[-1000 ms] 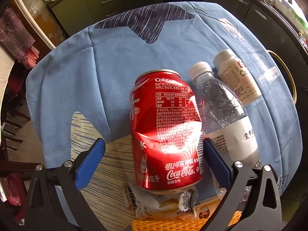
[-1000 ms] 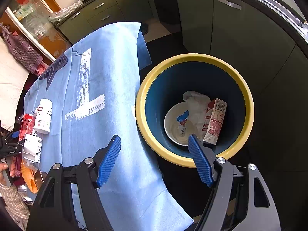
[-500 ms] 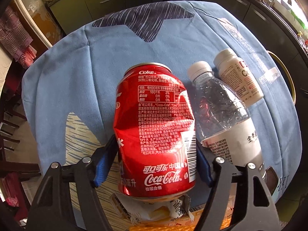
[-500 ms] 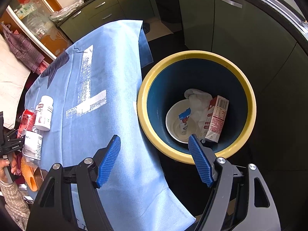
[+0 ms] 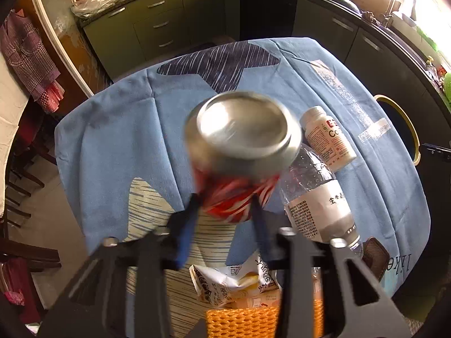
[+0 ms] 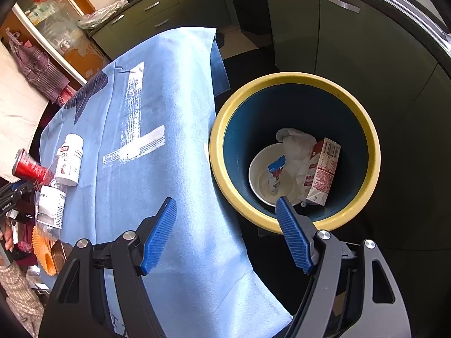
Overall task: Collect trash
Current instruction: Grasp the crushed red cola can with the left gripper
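Blue-clothed bench [image 5: 118, 140] carries a clear bottle [image 5: 318, 197] and white bottle [image 5: 327, 138] right of the left gripper [image 5: 225, 214], whose jaws have just been closing and now pinch the red can [image 5: 239, 152] lifted, while the right gripper [image 6: 225, 233] hangs wide and empty before the yellow-rimmed bin [image 6: 363, 124].

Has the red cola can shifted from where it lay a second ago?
Yes. The red can, clamped in the just-closed left gripper, has tipped up off the tablecloth, beside the unmoved clear bottle.
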`<state>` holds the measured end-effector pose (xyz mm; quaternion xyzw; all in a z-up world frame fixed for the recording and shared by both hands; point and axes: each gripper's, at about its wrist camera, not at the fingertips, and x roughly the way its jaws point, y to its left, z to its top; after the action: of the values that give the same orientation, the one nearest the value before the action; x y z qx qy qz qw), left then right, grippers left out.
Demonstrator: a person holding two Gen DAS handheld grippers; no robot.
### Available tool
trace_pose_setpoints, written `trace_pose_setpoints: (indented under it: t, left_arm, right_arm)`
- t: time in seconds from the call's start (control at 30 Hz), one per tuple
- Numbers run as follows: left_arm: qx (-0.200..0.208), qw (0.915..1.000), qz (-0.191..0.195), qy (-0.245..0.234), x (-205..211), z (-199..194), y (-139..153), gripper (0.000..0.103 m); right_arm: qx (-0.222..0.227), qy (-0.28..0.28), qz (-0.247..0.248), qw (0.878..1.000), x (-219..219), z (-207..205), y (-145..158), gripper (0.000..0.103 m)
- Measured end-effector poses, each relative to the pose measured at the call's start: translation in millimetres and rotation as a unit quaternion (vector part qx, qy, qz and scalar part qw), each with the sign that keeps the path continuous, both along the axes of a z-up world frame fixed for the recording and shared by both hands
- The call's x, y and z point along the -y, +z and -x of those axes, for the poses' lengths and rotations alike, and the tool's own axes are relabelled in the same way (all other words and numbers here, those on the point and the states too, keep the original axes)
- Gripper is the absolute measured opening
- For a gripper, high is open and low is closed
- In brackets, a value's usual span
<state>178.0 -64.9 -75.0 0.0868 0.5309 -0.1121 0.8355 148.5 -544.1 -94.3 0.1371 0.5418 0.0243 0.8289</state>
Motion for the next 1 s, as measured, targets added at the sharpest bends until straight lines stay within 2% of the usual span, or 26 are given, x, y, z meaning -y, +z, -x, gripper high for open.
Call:
trace_pose_setpoints:
  t: [0.03, 0.17, 0.23, 0.27, 0.3, 0.4, 0.5, 0.63, 0.7, 0.83, 0.93, 1.0]
  left_arm:
    - [-0.007, 0.9999, 0.012, -0.004, -1, 0, 1, 0.027]
    - [-0.02, 0.9997, 0.013, -0.004, -1, -1, -6, 0.029]
    - [-0.027, 0.9991, 0.032, -0.003, -1, -4, -8, 0.05]
    - [-0.023, 0.999, 0.039, -0.002, 0, -6, -7, 0.069]
    - [-0.012, 0.9992, 0.038, -0.002, 2, -8, -4, 0.073]
    - [0.0, 0.9993, 0.036, -0.007, 11, -20, 5, 0.074]
    - [-0.012, 0.9988, 0.047, -0.009, 22, -43, 15, 0.074]
    - [-0.034, 0.9983, 0.031, -0.036, 44, -81, 19, 0.074]
    - [-0.041, 0.9975, 0.008, -0.057, 55, -101, 16, 0.074]
    - [-0.051, 0.992, -0.065, -0.095, 70, -132, 3, 0.073]
    - [-0.072, 0.9879, -0.082, -0.11, 73, -145, -11, 0.071]
    - [-0.091, 0.9851, -0.089, -0.116, 76, -153, -21, 0.065]
  right_arm:
    - [0.0, 0.001, 0.0, 1.0, -1, 0, 0, 0.072]
    - [-0.001, 0.006, 0.001, 1.0, -2, 0, 0, 0.072]
    - [-0.001, 0.008, 0.002, 1.0, -2, 1, 0, 0.072]
    - [0.0, 0.009, 0.002, 1.0, -3, 1, 1, 0.072]
    - [-0.001, 0.01, 0.002, 1.0, -3, 1, 1, 0.072]
    - [-0.002, 0.01, 0.005, 1.0, -3, 1, 2, 0.072]
    - [-0.002, 0.01, 0.006, 1.0, -2, 2, 3, 0.072]
    - [-0.004, 0.01, 0.005, 1.0, -1, 2, 1, 0.072]
    - [-0.008, 0.011, 0.006, 1.0, -1, 3, -1, 0.072]
    - [-0.014, 0.012, 0.006, 1.0, 0, 6, -4, 0.072]
    - [-0.017, 0.007, 0.006, 1.0, 5, 8, -6, 0.072]
    - [-0.019, 0.001, 0.006, 1.0, 10, 8, -6, 0.072]
